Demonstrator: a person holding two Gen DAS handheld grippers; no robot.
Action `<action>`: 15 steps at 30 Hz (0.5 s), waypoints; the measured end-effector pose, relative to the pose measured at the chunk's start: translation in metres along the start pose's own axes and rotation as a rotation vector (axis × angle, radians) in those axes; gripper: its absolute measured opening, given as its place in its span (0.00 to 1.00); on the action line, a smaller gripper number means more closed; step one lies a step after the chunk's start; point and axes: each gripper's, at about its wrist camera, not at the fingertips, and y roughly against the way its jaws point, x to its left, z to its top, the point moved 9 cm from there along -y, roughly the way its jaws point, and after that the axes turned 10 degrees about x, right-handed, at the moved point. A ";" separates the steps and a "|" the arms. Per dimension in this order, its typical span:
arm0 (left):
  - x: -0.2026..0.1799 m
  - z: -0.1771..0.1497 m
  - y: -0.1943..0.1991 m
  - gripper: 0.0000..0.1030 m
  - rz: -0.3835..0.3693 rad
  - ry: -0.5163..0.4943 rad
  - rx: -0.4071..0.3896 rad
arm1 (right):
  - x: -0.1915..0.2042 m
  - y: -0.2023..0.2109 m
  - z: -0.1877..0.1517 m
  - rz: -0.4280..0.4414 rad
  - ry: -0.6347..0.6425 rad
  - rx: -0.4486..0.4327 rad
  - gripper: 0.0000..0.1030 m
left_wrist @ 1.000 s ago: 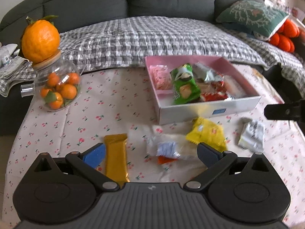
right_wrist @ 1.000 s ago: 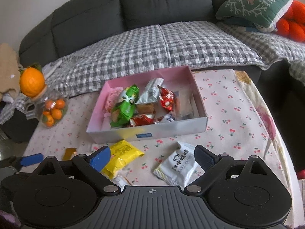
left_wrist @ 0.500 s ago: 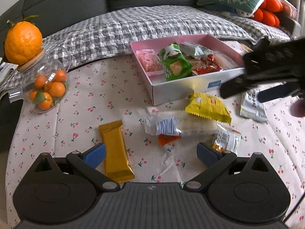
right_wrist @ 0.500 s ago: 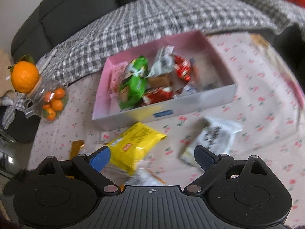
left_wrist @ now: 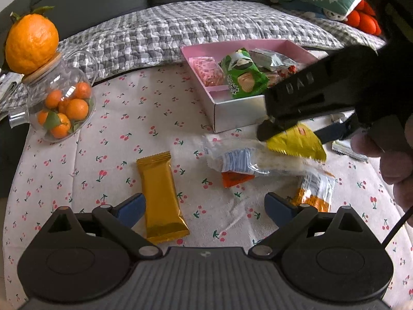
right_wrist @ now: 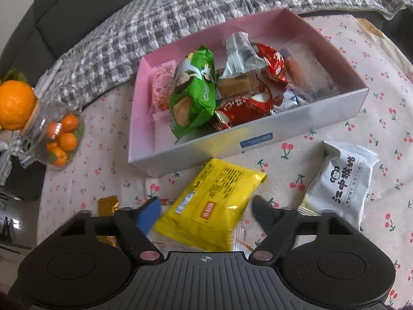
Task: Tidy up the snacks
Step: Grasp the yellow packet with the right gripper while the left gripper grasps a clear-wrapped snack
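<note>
1. Here the right gripper [right_wrist: 204, 213] is lowered over the crinkly yellow foil snack packet [right_wrist: 210, 206], which lies on the cherry-print tablecloth [left_wrist: 134, 118] just in front of the pink-lined rectangular cardboard box [right_wrist: 258, 134]. Its jaws have just been closing with the packet between them; whether the pads already press on the foil cannot be told, since the fingers are blurred.
2. The packet is straddled across its width, probably so that it can be lifted whole and carried the short way into the box behind it.
3. The left gripper [left_wrist: 204, 208] is held wide open and empty, low over the cloth, with the flat gold foil bar [left_wrist: 161, 193] lying between its fingers, apparently kept ready for that bar.
4. The yellow packet rests partly on a clear-wrapped white sandwich snack [left_wrist: 247, 161], so that one could be dragged along.
5. A white pouch with black lettering [right_wrist: 340, 180] lies just beside the right finger, and an orange-and-clear wrapper [left_wrist: 313, 191] sits near the left gripper.
6. The box is already crowded with a green biscuit bag [right_wrist: 193, 93] and red wrappers, leaving little room.
7. A glass jar of small oranges [left_wrist: 60, 103] stands well apart.
</note>
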 end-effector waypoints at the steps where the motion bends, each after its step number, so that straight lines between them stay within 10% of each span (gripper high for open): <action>1: 0.000 0.001 0.000 0.95 -0.003 0.003 -0.003 | -0.002 0.001 0.000 -0.003 0.001 -0.002 0.61; 15: -0.013 0.011 -0.006 0.86 -0.077 0.046 -0.013 | -0.043 0.021 -0.005 -0.026 0.016 0.008 0.49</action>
